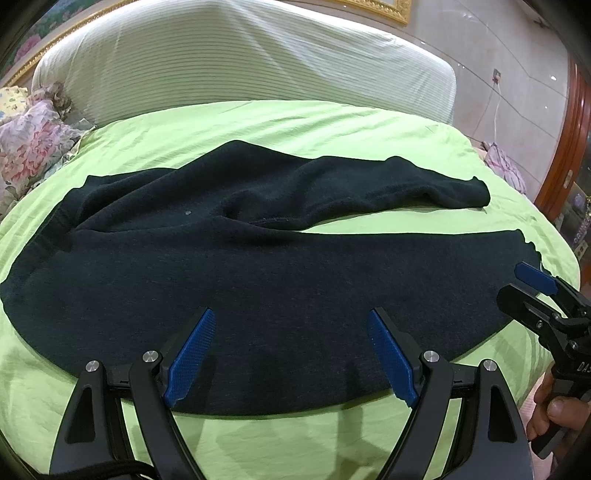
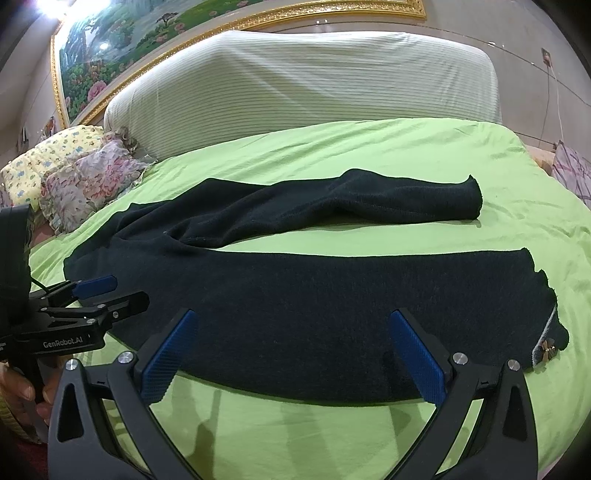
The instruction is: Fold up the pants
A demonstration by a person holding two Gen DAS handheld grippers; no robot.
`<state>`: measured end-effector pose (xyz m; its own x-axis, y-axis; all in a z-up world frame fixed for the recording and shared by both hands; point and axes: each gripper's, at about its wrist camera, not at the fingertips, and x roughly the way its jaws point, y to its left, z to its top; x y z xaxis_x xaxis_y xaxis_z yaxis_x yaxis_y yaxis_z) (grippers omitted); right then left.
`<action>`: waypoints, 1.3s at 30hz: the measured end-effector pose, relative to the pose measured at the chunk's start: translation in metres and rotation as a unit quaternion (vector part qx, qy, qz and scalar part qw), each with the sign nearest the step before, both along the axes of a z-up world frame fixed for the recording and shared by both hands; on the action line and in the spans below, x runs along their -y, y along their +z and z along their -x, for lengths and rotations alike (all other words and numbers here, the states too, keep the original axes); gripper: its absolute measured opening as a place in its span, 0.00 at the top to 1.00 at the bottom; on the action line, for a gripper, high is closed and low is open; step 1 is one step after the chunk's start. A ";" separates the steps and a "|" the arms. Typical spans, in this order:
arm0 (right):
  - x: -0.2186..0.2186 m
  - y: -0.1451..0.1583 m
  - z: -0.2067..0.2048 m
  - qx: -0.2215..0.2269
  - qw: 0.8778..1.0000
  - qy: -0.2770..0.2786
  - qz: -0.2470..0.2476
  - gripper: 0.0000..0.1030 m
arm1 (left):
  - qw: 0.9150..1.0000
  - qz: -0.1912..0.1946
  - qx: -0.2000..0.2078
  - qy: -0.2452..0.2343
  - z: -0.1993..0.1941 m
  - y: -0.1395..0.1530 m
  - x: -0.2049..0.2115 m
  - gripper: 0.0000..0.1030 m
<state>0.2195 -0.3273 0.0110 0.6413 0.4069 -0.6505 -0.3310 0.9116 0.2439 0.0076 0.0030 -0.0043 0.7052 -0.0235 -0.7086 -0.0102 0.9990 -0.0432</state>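
Your bed (image 1: 295, 122) fills both views under a bright green sheet (image 2: 332, 147), with a pale striped headboard cover (image 2: 295, 74) rising behind it. A gold-framed landscape painting (image 2: 147, 33) hangs on the wall above. Floral pillows (image 2: 85, 177) are heaped at the left edge of the bed.

The pants (image 1: 258, 277) lie spread flat across the sheet, dark and unfolded, waistband to your left and both legs running to your right. The near leg (image 2: 332, 306) is flat and close to the bed's front edge; the far leg (image 2: 351, 203) is rumpled and angled away, with a strip of green showing between the two. A small ornament (image 2: 546, 349) sits at the near leg's cuff.

Your left gripper (image 1: 290, 354) hovers over the near edge of the pants toward the waist, jaws spread wide and gripping nothing. Your right gripper (image 2: 295, 358) sits over the near leg's front edge, jaws equally wide apart and empty.
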 end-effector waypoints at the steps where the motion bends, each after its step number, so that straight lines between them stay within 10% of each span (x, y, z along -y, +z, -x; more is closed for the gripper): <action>1: 0.001 0.000 0.000 0.000 1.000 -0.001 -0.001 0.00 | 1.000 -0.001 -0.003 -0.001 -0.001 0.000 0.000 0.18; 24: 0.033 0.008 -0.032 -0.018 0.999 -0.035 -0.020 0.00 | 0.998 0.028 -0.037 -0.046 -0.036 0.002 0.011 0.18; 39: 0.094 0.023 -0.134 -0.067 0.993 -0.070 -0.067 0.03 | 0.989 0.021 -0.068 -0.129 -0.159 0.035 0.019 0.18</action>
<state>0.3530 -0.4212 0.0343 0.6086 0.4077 -0.6807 -0.1587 0.9031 0.3990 0.1669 -0.0159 0.0307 0.5704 -0.2210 -0.7911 0.2354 0.9667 -0.1003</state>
